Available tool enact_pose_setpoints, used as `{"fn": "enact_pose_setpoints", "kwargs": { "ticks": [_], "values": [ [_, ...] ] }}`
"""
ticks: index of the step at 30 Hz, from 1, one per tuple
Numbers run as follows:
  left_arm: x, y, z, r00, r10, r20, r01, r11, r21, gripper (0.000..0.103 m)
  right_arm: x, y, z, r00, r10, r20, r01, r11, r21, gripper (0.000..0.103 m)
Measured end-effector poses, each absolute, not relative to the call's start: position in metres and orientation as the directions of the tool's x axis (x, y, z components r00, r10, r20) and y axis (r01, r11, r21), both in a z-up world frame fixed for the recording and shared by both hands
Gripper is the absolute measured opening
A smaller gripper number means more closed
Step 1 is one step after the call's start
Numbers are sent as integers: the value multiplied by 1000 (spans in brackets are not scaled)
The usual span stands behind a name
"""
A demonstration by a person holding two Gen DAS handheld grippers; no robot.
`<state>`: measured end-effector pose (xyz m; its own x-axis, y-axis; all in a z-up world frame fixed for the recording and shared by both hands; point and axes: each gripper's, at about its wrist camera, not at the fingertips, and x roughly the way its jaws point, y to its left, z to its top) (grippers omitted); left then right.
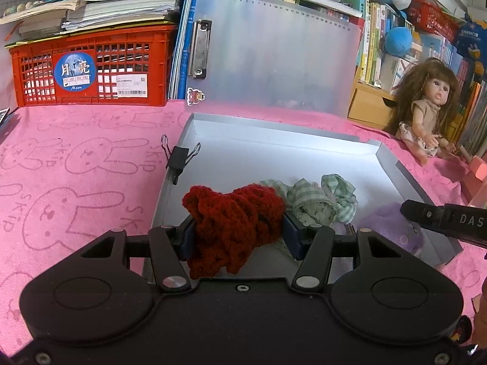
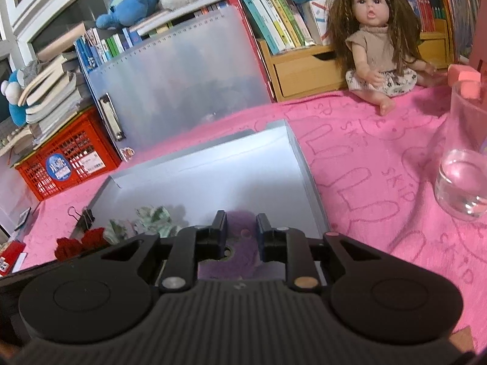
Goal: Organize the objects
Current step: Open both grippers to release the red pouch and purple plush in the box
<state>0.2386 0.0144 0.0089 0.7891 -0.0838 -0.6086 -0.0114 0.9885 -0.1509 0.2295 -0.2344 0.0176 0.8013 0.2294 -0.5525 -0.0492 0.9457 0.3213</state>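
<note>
The left gripper (image 1: 239, 237) has its blue pads pressed into both sides of a red knitted garment (image 1: 234, 216), which bulges up between the fingers and hangs a little below them. It hovers over the near-left corner of the shallow grey box (image 1: 304, 149). Just beyond the fingertips, to their right, a green-and-white striped doll garment (image 1: 319, 200) lies crumpled on the box floor. A black binder clip (image 1: 179, 158) is clamped on the box's left wall, ahead and left of the fingers.

The right gripper (image 2: 242, 234) stands narrow over the near-right part of the same box, and a purple plush item (image 2: 240, 240) sits between its fingers. Whether the pads actually pinch it I cannot tell: the purple shape fills the gap, but the contact is blurred. A glass cup (image 2: 462, 167) stands well off to the right of those fingers on the pink rabbit-print cloth (image 2: 365, 152), and a doll (image 2: 377, 48) sits far ahead of them.

The step in hand looks like placing small clothes into the box. The red piece seems ready to be set down: the next move probably calls for lowering it beside the striped garment, clear of the binder clip, then spreading the left fingers. The loose knit may snag on the pads.
</note>
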Motion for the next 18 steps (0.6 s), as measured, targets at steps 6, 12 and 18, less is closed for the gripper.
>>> {"fn": "enact_pose_setpoints", "kwargs": {
  "ticks": [6, 12, 18],
  "values": [
    [237, 12, 9, 789, -72, -610, -10, 992, -130, 58, 228, -232, 21, 802, 223, -555, -52, 950, 307, 26],
    [230, 7, 12, 796, -47, -604, -1, 997, -78, 67, 222, -231, 26, 802, 218, -556, -57, 954, 293, 46],
    [221, 7, 19, 805, -45, -591, 9, 998, -63, 73, 208, -232, 38, 820, 219, -529, -85, 960, 266, 56]
  ]
}}
